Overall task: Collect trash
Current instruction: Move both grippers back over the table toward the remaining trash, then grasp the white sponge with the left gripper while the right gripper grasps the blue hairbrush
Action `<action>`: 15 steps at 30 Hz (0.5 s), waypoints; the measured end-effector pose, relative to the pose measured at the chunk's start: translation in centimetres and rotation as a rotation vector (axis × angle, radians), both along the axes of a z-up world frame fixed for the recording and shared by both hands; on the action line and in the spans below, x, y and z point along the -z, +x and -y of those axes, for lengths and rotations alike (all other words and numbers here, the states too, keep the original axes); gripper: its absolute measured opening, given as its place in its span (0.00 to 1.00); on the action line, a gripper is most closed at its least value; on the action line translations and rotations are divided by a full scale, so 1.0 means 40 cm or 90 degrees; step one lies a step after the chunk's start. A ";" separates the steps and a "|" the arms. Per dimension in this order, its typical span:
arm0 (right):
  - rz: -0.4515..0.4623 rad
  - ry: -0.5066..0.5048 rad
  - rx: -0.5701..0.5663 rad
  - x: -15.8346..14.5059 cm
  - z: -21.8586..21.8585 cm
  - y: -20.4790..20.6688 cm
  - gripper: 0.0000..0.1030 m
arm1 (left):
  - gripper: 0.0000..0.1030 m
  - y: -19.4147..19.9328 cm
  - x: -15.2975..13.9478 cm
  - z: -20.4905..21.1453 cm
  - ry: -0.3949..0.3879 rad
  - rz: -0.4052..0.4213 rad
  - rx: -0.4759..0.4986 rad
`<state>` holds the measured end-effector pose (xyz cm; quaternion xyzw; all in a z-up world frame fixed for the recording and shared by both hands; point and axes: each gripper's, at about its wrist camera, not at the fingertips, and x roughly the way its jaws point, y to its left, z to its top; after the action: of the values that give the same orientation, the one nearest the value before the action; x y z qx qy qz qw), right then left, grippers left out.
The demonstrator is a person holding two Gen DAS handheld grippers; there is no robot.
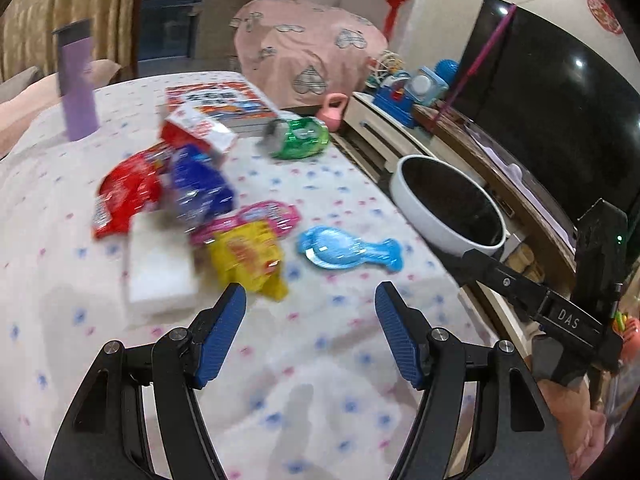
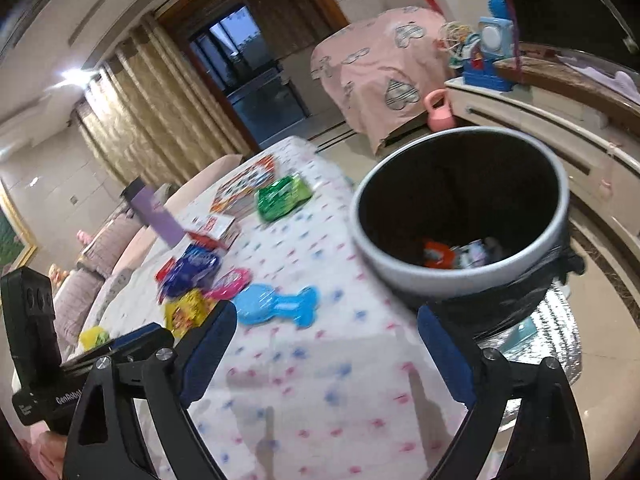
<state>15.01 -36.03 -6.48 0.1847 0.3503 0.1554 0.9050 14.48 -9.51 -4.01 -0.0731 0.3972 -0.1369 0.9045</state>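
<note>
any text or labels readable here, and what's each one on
"DAS": on the right gripper body, seen from the left wrist view.
"GenRobot", partly cut off: on the left gripper body, seen from the right wrist view.
Print on the book, the red-and-white box and the wrappers: too blurred to read.

We read "DAS" in pale letters on the black bar of the right gripper (image 1: 568, 322), at right of the left wrist view. The wrappers' print is too blurred for us to read.

cloth (image 1: 304, 360) before jaws bare | wrappers (image 1: 248, 256) ahead | bin (image 2: 460, 276) right
</note>
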 end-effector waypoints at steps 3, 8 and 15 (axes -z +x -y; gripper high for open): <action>0.000 -0.020 -0.033 0.004 -0.041 0.003 0.90 | 0.66 -0.015 0.013 -0.048 -0.005 -0.007 -0.022; 0.006 -0.060 -0.085 0.002 -0.091 0.015 0.90 | 0.66 -0.024 0.031 -0.115 -0.011 -0.020 -0.063; 0.023 -0.110 -0.142 0.003 -0.149 0.051 0.90 | 0.66 -0.004 0.057 -0.174 -0.005 -0.042 -0.110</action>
<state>17.04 -30.09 -6.61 0.0631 0.3644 0.2277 0.9008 14.30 -2.55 -6.30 -0.1150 0.4186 -0.0574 0.8991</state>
